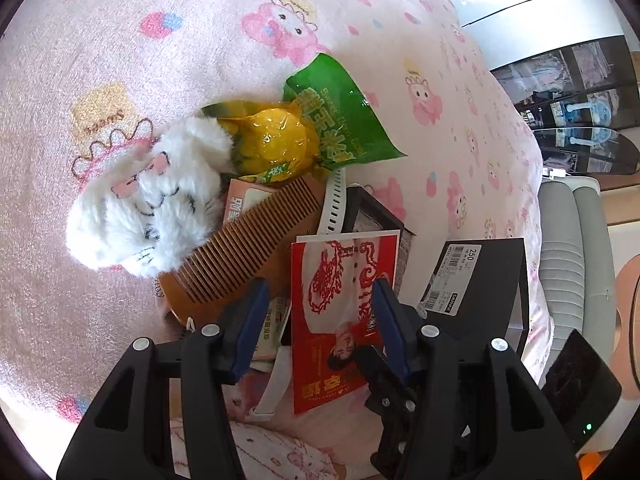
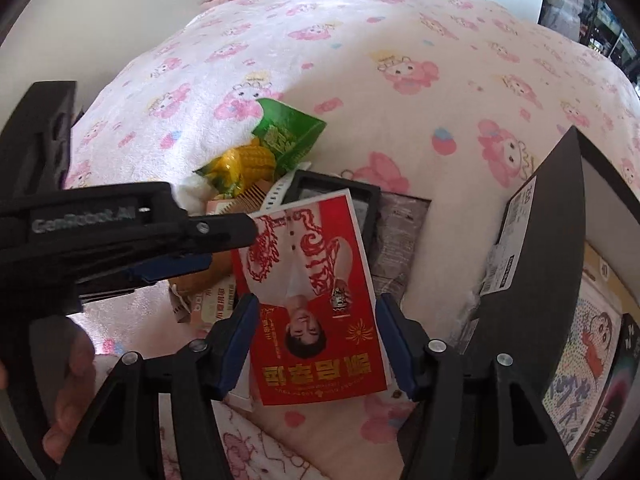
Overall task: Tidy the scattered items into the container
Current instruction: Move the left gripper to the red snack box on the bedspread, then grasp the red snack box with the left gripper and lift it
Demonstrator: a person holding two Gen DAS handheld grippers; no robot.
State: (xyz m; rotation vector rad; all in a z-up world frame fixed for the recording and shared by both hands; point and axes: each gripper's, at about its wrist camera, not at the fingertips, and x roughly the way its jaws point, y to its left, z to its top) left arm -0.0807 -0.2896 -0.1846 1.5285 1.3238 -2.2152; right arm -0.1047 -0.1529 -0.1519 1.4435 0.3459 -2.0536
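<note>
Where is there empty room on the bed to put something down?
The pink blanket is bare beyond the green corn packet and left of the white plush toy. It is crowded where the wooden comb, red card and black box lie.

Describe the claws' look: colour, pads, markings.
Both claws, left and right, are matte black plastic with triangular cut-outs, silver round fasteners and blue finger pads. The left claw's side carries pale "GenRobot.AI" lettering. No cables or sleeves are visible.
</note>
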